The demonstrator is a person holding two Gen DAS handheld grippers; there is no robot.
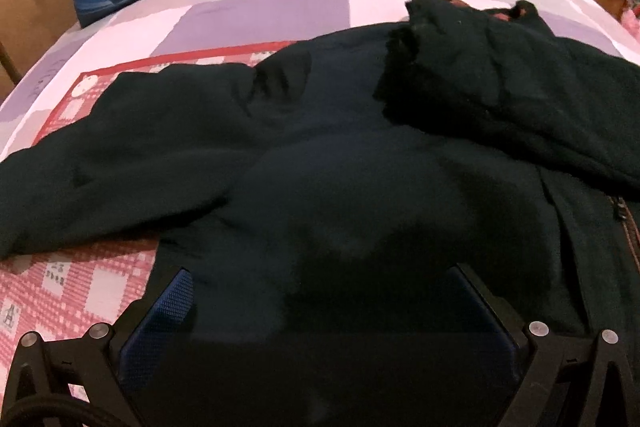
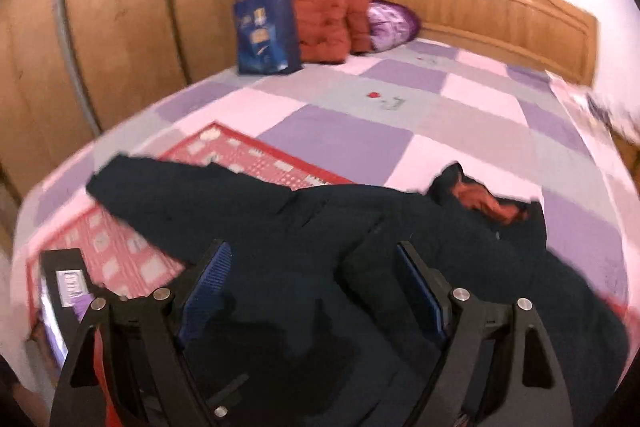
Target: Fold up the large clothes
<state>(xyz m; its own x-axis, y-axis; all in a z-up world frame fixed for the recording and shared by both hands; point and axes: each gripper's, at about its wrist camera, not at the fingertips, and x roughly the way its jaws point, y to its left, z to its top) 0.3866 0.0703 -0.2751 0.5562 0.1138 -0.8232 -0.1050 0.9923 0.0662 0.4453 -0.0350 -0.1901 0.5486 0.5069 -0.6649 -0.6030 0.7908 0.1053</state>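
Note:
A large dark green jacket (image 1: 328, 155) lies spread on the bed, one sleeve stretched to the left and the other sleeve (image 1: 500, 87) folded in over its body. It also shows in the right wrist view (image 2: 320, 227), with an orange lining (image 2: 486, 205) showing at the far right. My left gripper (image 1: 320, 279) is open, low over the jacket's near part, with nothing between its blue pads (image 1: 176, 299). My right gripper (image 2: 314, 259) is open above the jacket's middle and holds nothing.
The jacket rests on a red-and-pink checked mat (image 2: 248, 155) over a purple-and-white patchwork bedspread (image 2: 340, 135). A blue bag (image 2: 264, 31), orange bedding (image 2: 324, 27) and a purple pillow (image 2: 390, 25) sit near the wooden headboard (image 2: 480, 3). A wooden wardrobe (image 2: 100, 27) stands to the left.

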